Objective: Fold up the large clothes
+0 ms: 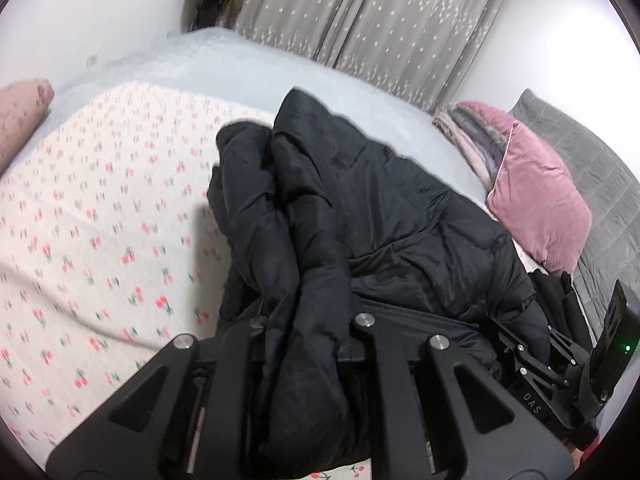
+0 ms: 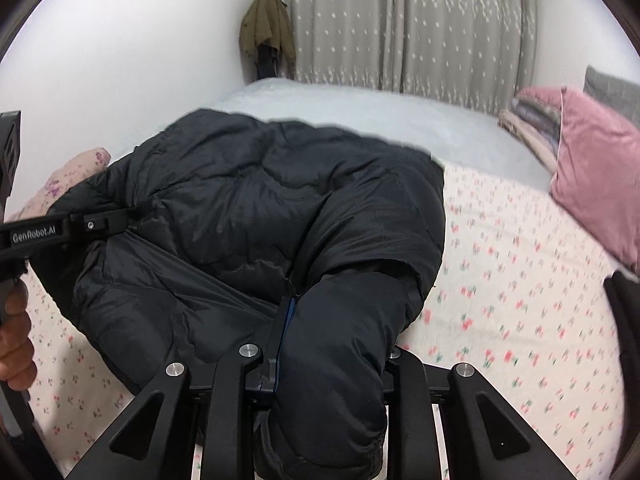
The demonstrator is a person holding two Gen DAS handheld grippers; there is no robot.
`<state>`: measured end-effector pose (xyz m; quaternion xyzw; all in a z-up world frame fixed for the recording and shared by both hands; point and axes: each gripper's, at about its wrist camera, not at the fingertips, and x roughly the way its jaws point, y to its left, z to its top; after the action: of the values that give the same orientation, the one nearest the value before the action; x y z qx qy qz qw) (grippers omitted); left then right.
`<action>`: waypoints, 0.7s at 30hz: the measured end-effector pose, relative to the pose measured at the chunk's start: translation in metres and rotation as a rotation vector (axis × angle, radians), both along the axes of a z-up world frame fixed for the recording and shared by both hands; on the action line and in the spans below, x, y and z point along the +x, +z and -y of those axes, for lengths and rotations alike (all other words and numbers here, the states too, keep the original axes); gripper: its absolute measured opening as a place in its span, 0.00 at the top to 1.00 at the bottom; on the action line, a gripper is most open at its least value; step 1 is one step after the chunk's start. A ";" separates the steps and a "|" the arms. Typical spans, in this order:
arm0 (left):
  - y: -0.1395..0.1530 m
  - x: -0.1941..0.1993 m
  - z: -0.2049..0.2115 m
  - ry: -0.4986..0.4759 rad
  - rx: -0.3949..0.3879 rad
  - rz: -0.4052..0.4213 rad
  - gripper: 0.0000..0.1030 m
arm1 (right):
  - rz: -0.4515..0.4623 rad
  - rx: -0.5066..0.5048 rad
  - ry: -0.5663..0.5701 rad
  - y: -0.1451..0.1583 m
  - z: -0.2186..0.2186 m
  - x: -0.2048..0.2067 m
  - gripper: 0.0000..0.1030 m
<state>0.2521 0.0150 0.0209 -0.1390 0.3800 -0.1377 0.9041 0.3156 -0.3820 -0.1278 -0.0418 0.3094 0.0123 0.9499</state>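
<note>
A large black puffer jacket (image 1: 360, 208) lies bunched on a bed with a cherry-print sheet (image 1: 100, 240). My left gripper (image 1: 306, 320) is shut on a thick fold of the jacket, which fills the gap between its fingers. My right gripper (image 2: 326, 344) is shut on another puffy part of the jacket (image 2: 248, 200), with fabric draped over its fingers. The right gripper shows at the right edge of the left wrist view (image 1: 560, 364). The left gripper shows at the left edge of the right wrist view (image 2: 60, 232), its tip against the jacket.
A pink velvet pillow (image 1: 540, 200) and a stack of folded blankets (image 1: 472, 136) lie at the bed's right side by a grey quilted headboard (image 1: 592, 152). A pink floral pillow (image 1: 20, 120) lies at the left. Grey curtains (image 1: 360, 20) and a hanging olive garment (image 2: 266, 28) stand behind.
</note>
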 end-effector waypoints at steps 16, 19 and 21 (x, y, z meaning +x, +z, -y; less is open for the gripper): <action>0.153 0.078 -0.190 0.199 0.016 0.335 0.88 | 0.384 -0.092 0.203 0.150 -0.207 0.074 0.79; 0.126 0.099 -0.234 0.256 0.056 0.346 0.88 | 0.451 -0.049 0.253 0.134 -0.260 0.101 0.79; 0.089 0.108 -0.258 0.281 0.066 0.260 0.88 | 0.446 -0.004 0.276 0.108 -0.286 0.117 0.79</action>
<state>0.3597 0.2730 0.1096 -0.1419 0.2413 -0.0142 0.9599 0.4326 -0.0958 -0.0195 -0.0873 0.0836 0.1316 0.9839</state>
